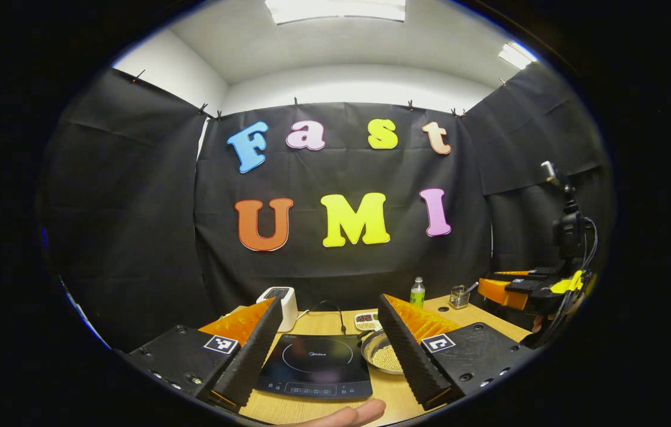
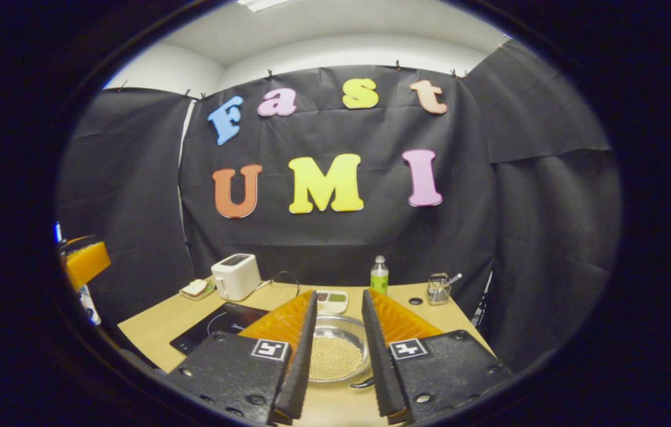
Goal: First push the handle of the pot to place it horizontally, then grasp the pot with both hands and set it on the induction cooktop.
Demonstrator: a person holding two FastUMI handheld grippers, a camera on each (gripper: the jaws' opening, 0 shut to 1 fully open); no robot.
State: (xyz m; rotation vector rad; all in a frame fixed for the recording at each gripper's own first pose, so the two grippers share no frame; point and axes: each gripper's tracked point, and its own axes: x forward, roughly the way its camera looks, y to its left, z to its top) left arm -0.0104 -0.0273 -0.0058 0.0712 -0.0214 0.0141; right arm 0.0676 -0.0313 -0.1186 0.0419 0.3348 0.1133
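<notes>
Fingers of the left gripper [image 1: 323, 356]: two ribbed wedge-shaped blades, which we record as spread wide, holding nothing, above the wooden surface [image 1: 382, 394]. A fingertip of a hand [image 1: 350, 414] shows at the bottom edge of the left gripper view.

Fingers of the right gripper [image 2: 338, 356]: same ribbed blades, set apart with a narrower gap, gripping nothing; we see the pot [image 2: 335, 354] through that gap.

Pot: round, shallow, shiny metal, filled with pale grains; it sits on the surface just beside the induction cooktop [image 1: 315, 366], not on it. A dark handle end pokes from its near rim in the right gripper view.

Induction cooktop: flat, glossy black slab with a ring marking.

Farther back we list a divided tray of dry goods [image 2: 331, 300], a white boxy toaster [image 2: 235, 276], a small plate beside it [image 2: 196, 289], a green plastic bottle [image 2: 379, 276], and a wire holder [image 2: 438, 289].
</notes>
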